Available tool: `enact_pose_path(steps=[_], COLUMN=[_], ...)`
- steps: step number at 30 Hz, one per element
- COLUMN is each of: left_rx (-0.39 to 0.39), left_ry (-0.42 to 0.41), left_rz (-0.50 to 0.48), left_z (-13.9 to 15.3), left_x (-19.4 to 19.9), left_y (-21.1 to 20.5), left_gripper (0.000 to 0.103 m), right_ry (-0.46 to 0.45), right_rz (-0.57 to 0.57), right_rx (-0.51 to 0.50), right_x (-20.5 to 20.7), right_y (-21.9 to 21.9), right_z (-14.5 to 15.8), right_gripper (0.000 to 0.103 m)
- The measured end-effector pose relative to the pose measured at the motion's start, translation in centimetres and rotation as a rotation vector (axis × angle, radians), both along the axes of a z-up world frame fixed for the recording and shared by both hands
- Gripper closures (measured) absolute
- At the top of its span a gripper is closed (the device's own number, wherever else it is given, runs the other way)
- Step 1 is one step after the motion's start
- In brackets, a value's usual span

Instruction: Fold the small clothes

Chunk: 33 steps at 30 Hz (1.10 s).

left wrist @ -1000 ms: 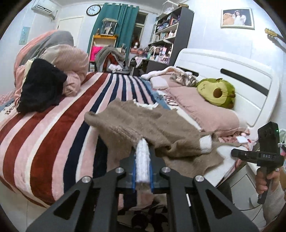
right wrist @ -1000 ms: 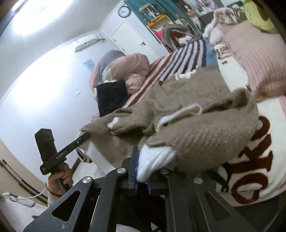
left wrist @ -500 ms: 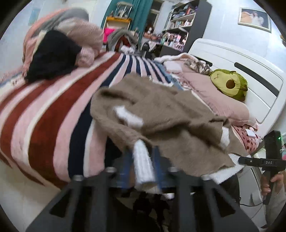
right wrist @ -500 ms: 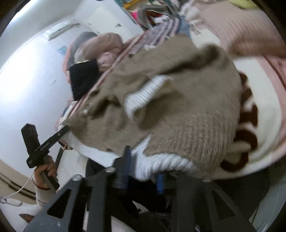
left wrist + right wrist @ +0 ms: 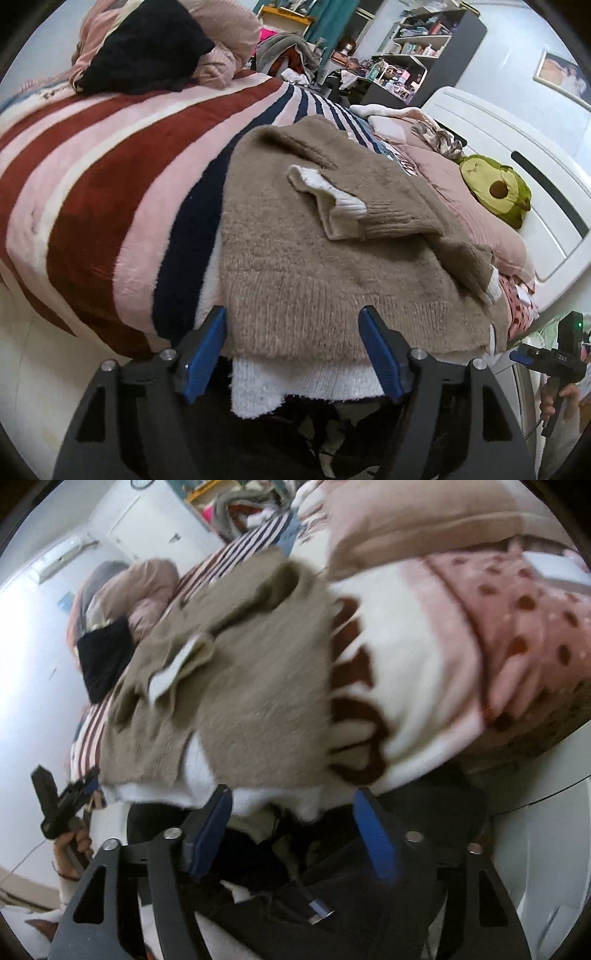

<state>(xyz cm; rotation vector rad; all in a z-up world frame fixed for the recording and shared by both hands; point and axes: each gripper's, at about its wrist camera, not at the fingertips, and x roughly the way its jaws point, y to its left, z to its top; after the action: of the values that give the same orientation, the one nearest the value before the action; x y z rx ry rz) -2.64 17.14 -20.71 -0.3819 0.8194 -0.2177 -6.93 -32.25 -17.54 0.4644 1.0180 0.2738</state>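
A small tan knit sweater (image 5: 314, 258) with white ribbed trim lies spread on the striped bed, both sleeves folded over its body. Its white hem (image 5: 295, 384) hangs over the bed's near edge. My left gripper (image 5: 295, 354) is open and empty, its blue pads either side of the hem. In the right wrist view the sweater (image 5: 236, 686) lies on the bed, blurred. My right gripper (image 5: 291, 834) is open and empty just below the hem at the bed edge. The right gripper also shows in the left wrist view (image 5: 554, 362), and the left gripper in the right wrist view (image 5: 62, 801).
The striped red, pink and navy blanket (image 5: 92, 177) covers the bed. A pile of pink bedding with a black garment (image 5: 147, 55) sits at the far end. An avocado plush (image 5: 495, 192) and pink pillows lie by the white headboard (image 5: 517, 147). Shelves stand behind.
Both grippers have opened and let go of the white hem they were holding. The sweater has dropped flat on the bed, and both grippers sit lower at the bed's edge.
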Motion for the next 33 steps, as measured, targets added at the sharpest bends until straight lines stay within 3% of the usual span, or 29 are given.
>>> enact_pose_path(steps=[4, 13, 21, 25, 28, 29, 32, 33], left_rx=[0.017, 0.072, 0.038, 0.022, 0.019, 0.003, 0.018, 0.051], left_ry=[0.017, 0.066, 0.122, 0.128, 0.115, 0.108, 0.084, 0.070], left_rz=[0.017, 0.058, 0.066, 0.066, 0.032, 0.014, -0.015, -0.019], left_z=[-0.5, -1.0, -1.9, -1.6, -1.0, -0.8, 0.0, 0.4], left_x=[0.8, 1.5, 2.9, 3.2, 3.5, 3.8, 4.5, 4.6], left_y=[-0.4, -0.2, -0.4, -0.7, -1.3, -1.7, -3.1, -3.7], left_gripper=[0.034, 0.032, 0.030, 0.034, 0.057, 0.070, 0.078, 0.079], right_ry=[-0.021, 0.016, 0.040, -0.007, -0.040, -0.049, -0.046, -0.049], right_rz=[0.058, 0.115, 0.144, 0.243, 0.290, 0.300, 0.291, 0.286], right_rx=[0.061, 0.069, 0.157, 0.321, 0.343, 0.341, 0.317, 0.298], right_x=[2.0, 4.6, 5.1, 5.0, 5.5, 5.8, 6.6, 6.6], right_y=[1.1, 2.1, 1.2, 2.3, 3.5, 4.1, 5.2, 5.3], right_z=[-0.4, -2.1, -3.6, -2.9, -2.5, -2.5, -2.6, -2.5], right_gripper=[0.027, 0.020, 0.019, 0.047, 0.047, 0.047, 0.060, 0.070])
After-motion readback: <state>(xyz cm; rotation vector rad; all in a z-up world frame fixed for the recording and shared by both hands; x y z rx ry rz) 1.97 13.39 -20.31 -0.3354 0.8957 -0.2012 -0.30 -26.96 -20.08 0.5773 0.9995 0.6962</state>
